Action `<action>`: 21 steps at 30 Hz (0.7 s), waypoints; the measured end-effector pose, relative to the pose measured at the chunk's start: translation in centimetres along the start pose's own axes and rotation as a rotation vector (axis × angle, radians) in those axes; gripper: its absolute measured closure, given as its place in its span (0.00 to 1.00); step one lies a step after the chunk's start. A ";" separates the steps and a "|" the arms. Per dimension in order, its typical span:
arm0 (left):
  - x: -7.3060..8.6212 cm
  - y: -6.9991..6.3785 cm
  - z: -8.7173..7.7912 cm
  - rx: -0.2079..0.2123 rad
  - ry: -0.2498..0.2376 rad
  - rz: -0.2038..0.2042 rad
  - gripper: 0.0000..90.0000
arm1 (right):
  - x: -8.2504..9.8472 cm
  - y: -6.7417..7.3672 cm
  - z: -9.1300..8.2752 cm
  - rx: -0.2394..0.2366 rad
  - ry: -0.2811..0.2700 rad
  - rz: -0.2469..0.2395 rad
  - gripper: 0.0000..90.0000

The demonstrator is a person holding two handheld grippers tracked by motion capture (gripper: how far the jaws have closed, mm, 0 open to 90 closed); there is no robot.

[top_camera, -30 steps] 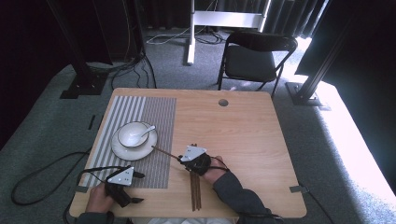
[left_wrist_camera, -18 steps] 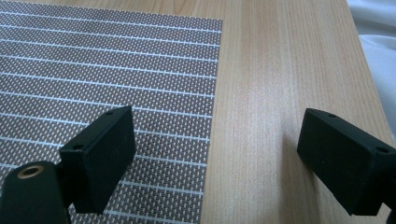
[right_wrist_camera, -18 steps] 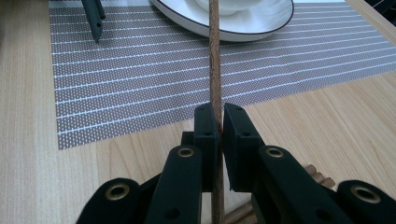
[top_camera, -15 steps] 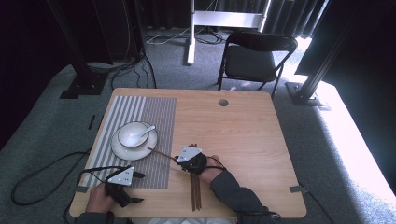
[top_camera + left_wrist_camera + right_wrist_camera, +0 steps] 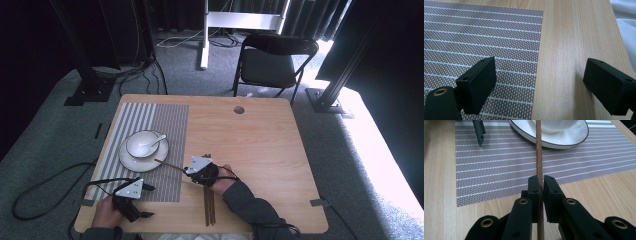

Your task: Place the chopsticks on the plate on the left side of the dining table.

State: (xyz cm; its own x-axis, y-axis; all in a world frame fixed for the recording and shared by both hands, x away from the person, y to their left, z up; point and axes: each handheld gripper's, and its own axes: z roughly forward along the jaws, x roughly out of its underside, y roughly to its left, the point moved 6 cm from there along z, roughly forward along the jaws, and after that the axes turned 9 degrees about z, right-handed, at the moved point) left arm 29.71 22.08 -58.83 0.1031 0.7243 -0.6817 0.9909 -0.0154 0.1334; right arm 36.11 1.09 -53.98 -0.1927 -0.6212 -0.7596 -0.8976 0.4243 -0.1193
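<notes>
Right tongs (image 5: pixel 539 185) are clamped shut on 1 wooden chopstick (image 5: pixel 539 157); in the right gripper view the stick runs straight between the pads and on toward the white plate (image 5: pixel 564 141), its far end passing over the plate's near rim. In the high view the same chopstick (image 5: pixel 170 164) slants from the right tongs (image 5: pixel 196 169) up and left to the plate (image 5: pixel 131 161), which carries a bowl (image 5: pixel 140 142) with a spoon (image 5: pixel 156 141) and sits on the striped placemat (image 5: pixel 165 122). More chopsticks (image 5: pixel 209 212) lie on the bare bench (image 5: pixel 260 145), near edge, just right of the mat.

Left tongs (image 5: pixel 131 196) rest at the near-left corner of the bench, jaws standing wide apart with nothing between them; the left gripper view shows the mat edge (image 5: pixel 499 37) and wood below.

Judgement on the step: the stick appears to be on its way to a resting place beside or against the plate.
- Grip sits well back on the stick, so the long free end can swing; the wrist should turn slowly.
- Tip should come down on the mat or rim gently, so the plate and bowl are not nudged.
- Pads should part only once the stick is supported along its length; otherwise it may roll.
- Left tongs are free to steady the plate if it shifts.
</notes>
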 end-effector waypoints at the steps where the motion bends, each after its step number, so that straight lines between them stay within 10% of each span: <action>1: 0.0 0.0 0.0 0.000 0.000 0.000 0.13 | 0.0 0.0 0.0 -0.002 -0.001 -0.002 0.94; 21: 0.0 0.0 0.0 0.000 -0.002 -0.002 0.13 | -0.9 0.1 0.8 -0.038 -0.012 -0.028 0.94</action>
State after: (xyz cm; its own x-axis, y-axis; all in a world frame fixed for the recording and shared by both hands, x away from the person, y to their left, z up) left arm 29.70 22.07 -58.83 0.1010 0.7230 -0.6835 0.9912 -0.0138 0.1319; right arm 36.48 2.24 -53.85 -0.1625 -0.6243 -0.7641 -0.9169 0.3817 -0.1168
